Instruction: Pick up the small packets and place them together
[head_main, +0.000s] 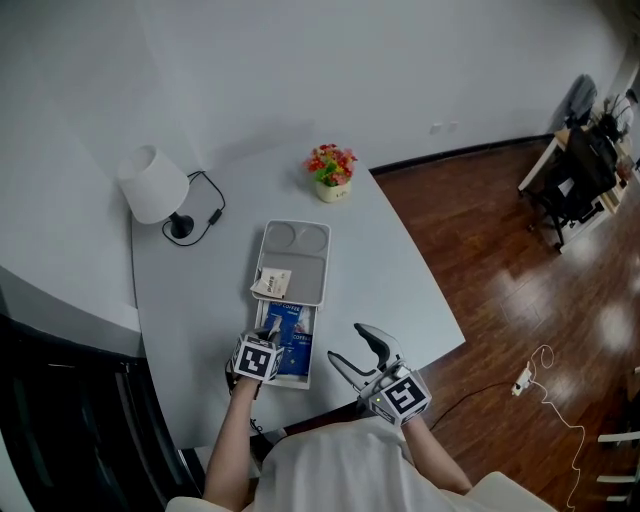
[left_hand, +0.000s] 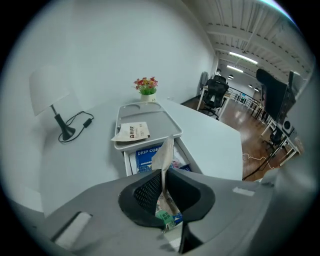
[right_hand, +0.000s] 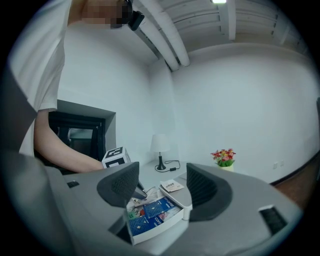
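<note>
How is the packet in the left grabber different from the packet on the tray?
The pinched packet stands upright, clamped in the shut left gripper above the box; the tray packet lies flat and loose on the tray. The tray packet shows its dark print face up; the pinched packet shows mostly its edge. Both are small, thin and pale.

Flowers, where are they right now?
In the head view, the flowers stand near the wall at the far end of the table, just beyond the tray and to the right of the lamp.
</note>
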